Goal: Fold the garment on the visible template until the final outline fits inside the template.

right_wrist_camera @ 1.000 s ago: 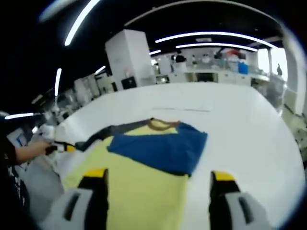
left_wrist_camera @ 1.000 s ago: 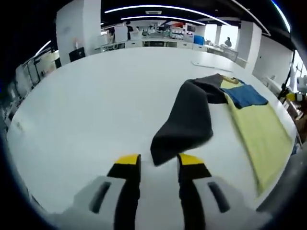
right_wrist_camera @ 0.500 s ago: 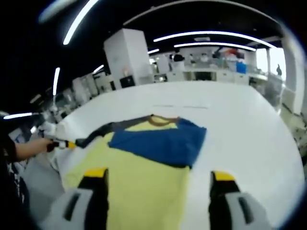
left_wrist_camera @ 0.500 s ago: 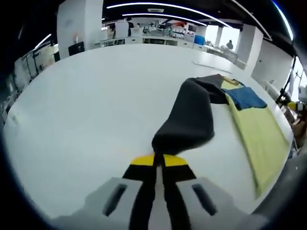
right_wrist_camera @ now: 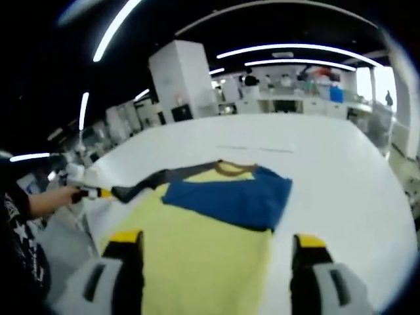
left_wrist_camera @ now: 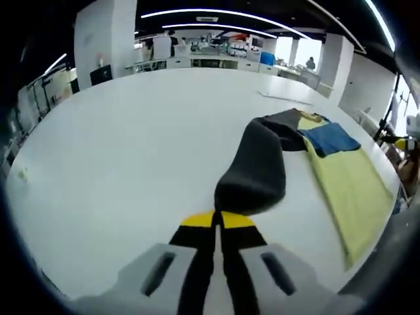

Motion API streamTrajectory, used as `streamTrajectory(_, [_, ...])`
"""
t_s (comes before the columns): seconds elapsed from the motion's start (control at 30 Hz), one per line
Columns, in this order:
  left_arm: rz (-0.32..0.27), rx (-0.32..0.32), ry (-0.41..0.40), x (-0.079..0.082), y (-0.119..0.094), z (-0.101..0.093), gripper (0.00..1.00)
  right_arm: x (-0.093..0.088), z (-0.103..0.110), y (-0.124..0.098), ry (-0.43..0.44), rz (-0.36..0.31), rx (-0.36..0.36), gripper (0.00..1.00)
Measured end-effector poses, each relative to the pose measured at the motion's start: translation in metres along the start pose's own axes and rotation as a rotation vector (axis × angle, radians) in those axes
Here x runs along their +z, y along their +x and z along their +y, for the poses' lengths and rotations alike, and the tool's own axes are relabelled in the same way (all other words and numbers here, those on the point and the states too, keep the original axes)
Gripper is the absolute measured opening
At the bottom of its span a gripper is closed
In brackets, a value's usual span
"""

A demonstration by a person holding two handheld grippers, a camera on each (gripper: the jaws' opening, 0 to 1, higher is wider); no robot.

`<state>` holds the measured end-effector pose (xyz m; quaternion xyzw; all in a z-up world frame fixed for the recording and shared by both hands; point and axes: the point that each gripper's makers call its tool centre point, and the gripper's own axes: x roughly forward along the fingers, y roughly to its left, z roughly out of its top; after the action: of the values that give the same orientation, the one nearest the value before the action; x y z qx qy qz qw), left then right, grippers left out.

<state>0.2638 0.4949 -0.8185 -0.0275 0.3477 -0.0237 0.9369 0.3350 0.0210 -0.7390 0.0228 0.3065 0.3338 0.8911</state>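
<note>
The left tongs (left_wrist_camera: 217, 220) pinch the dark sleeve (left_wrist_camera: 254, 172) of the yellow shirt (left_wrist_camera: 348, 190) on the wide white tabletop (left_wrist_camera: 131, 144), the shirt at their two o'clock. The right tongs (right_wrist_camera: 217, 244) hang spread over the shirt's blue sleeve (right_wrist_camera: 230, 200). An open-plan office with ceiling strip lights (right_wrist_camera: 289, 49) lies at twelve.

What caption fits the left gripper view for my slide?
The left gripper pinches the dark sleeve of a yellow shirt on a white table.
</note>
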Motion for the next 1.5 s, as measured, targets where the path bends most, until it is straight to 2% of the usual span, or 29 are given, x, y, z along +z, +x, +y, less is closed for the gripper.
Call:
streamTrajectory(0.33, [-0.028,0.042,0.001,0.016,-0.014,0.016,0.00,0.008,0.006,-0.010,-0.008,-0.025,0.009,0.94])
streamTrajectory(0.7, [-0.048,0.074,0.009,0.040,-0.012,0.037,0.00,0.005,0.006,-0.020,-0.010,-0.027,-0.002,0.95])
streamTrajectory(0.9, [-0.040,0.105,0.020,0.049,-0.010,0.048,0.00,0.007,0.003,-0.024,-0.012,-0.030,-0.012,0.95])
streamTrajectory(1.17, [-0.015,0.164,0.035,0.065,-0.001,0.072,0.00,0.007,-0.002,-0.026,-0.028,-0.030,-0.015,0.97])
streamTrajectory(1.5, [0.022,0.190,0.052,0.081,0.014,0.093,0.00,0.009,-0.001,-0.028,-0.043,-0.030,-0.012,0.98])
